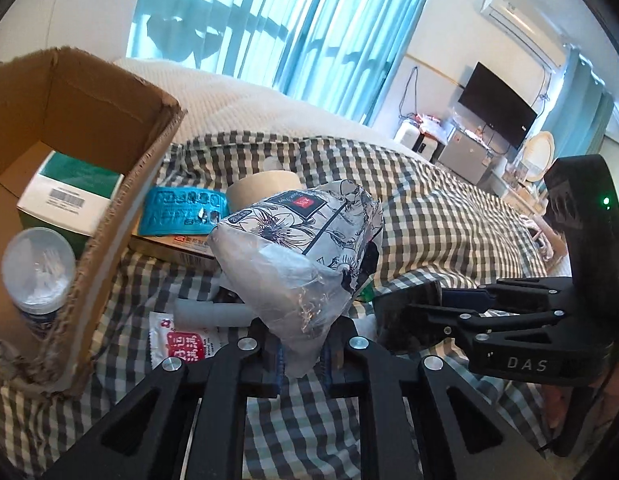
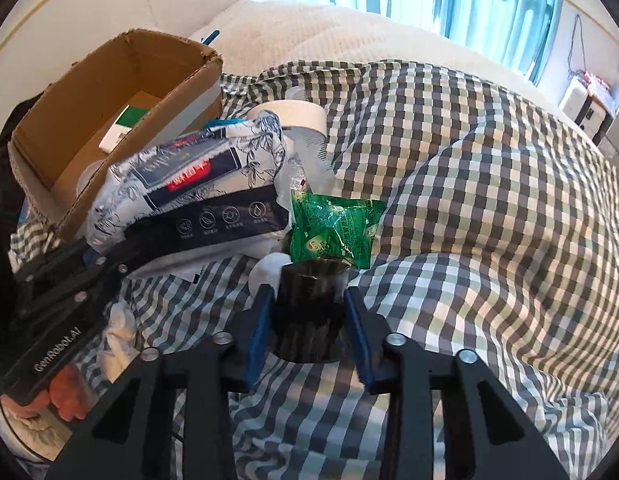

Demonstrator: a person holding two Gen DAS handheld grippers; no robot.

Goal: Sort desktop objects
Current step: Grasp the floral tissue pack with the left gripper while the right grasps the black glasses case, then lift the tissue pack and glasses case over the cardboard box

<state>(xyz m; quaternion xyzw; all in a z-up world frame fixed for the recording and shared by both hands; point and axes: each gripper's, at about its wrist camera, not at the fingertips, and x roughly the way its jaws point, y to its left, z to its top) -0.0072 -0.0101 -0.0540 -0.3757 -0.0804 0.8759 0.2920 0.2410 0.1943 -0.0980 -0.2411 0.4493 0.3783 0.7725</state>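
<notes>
Here, the left gripper (image 1: 303,354) is pinched tight on the clear plastic end of a floral tissue pack (image 1: 301,236), which hangs above the checked cloth (image 1: 449,216) with its printed end pointing away from the camera. From the right wrist view the same pack (image 2: 189,184) lies slanted just beside the cardboard box (image 2: 121,92), with the left gripper (image 2: 81,264) clamped on its lower corner.

The right gripper (image 2: 309,320) has its blue pads (image 2: 359,344) on either side of a dark, ribbed cylinder (image 2: 309,312); the pads sit against its sides, so it is gripped. In the left wrist view this gripper (image 1: 405,312) comes in from the right with the dark cylinder (image 1: 407,312) at its tips.

Just behind the cylinder lies a green snack packet (image 2: 333,224), crinkled and shiny. A roll of beige tape (image 1: 265,186) stands behind the pack, next to a blue blister sheet (image 1: 181,208) lying on a flat carton. A red and white sachet (image 1: 181,344) and a pale grey tube (image 1: 213,312) lie on the cloth under the pack.

Inside the box sit a green and white carton (image 1: 69,196) and a clear round lidded tub (image 1: 39,268). Beyond the cloth are a white quilt (image 1: 237,100), blue curtains (image 1: 277,20) and a wall television (image 1: 497,104).
</notes>
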